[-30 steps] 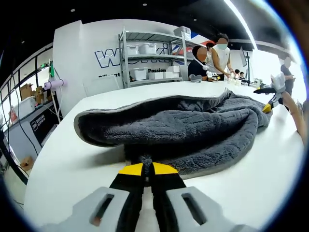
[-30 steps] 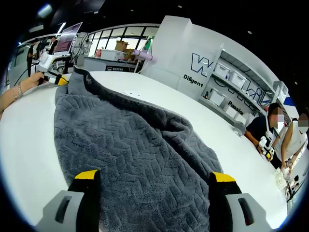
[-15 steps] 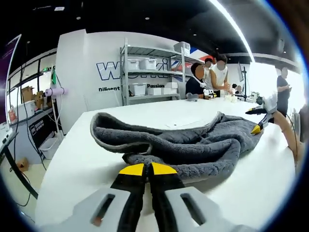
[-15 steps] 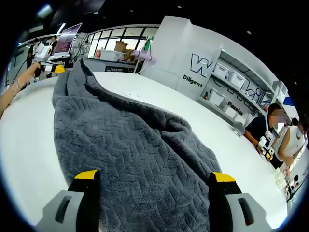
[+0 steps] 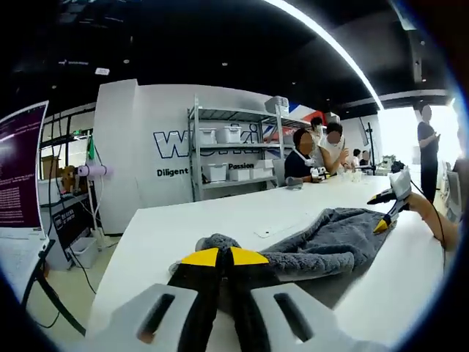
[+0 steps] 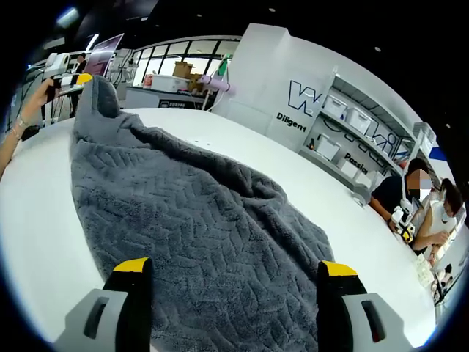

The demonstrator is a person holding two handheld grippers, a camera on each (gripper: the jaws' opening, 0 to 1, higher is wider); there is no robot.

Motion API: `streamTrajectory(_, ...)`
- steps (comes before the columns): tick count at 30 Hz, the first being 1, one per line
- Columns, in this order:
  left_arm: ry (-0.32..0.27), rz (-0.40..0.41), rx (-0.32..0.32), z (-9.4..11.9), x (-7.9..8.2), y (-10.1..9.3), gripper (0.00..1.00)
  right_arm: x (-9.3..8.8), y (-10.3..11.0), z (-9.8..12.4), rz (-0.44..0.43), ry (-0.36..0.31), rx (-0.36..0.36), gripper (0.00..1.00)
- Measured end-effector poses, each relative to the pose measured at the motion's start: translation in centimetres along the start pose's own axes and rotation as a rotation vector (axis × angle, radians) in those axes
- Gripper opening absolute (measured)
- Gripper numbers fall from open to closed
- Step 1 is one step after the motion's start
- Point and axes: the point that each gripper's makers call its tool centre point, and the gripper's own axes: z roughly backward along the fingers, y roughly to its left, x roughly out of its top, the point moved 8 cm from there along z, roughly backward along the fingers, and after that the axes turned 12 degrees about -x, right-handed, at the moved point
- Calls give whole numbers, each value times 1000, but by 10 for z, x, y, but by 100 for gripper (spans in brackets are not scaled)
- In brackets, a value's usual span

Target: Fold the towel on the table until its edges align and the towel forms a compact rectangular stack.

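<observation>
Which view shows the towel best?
The right gripper view: the towel spreads across the table, its weave clear. The left gripper view shows a bunched corner pinched in the left gripper and a foreshortened strip.

The left gripper view sits low over the near end of the white table (image 5: 183, 227), looking along its length toward the far shelving rack (image 5: 227, 158) and lettered wall, with the grey towel (image 5: 330, 242) close ahead and the right gripper (image 5: 387, 213) far off at right. The right gripper view looks back from the opposite end, close above the towel (image 6: 198, 220), toward the left gripper (image 6: 73, 79) at far left. Both share towel, table, and rack (image 6: 359, 139).
</observation>
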Motion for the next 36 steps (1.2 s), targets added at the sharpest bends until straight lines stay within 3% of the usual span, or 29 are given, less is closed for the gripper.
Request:
streamTrajectory(8,45,-94,65,17,17,-9,5,0,0,2,-1,-5,-2,97)
streamTrajectory(12,90,-116,113,32,15,-8,5,0,-1,3,-5,-9,-3,97)
streamTrajectory(22,259,-86,205,73,-32,-1,5,1,-2,5,-4,-12,-5,97)
streamTrajectory(29,400,-89,258,79,-71,0,6,1,0,4,-4,-7,2,97)
streamTrajectory(36,485,-92,281,77,-100,3,7,2,1,4,-4,-7,6,97)
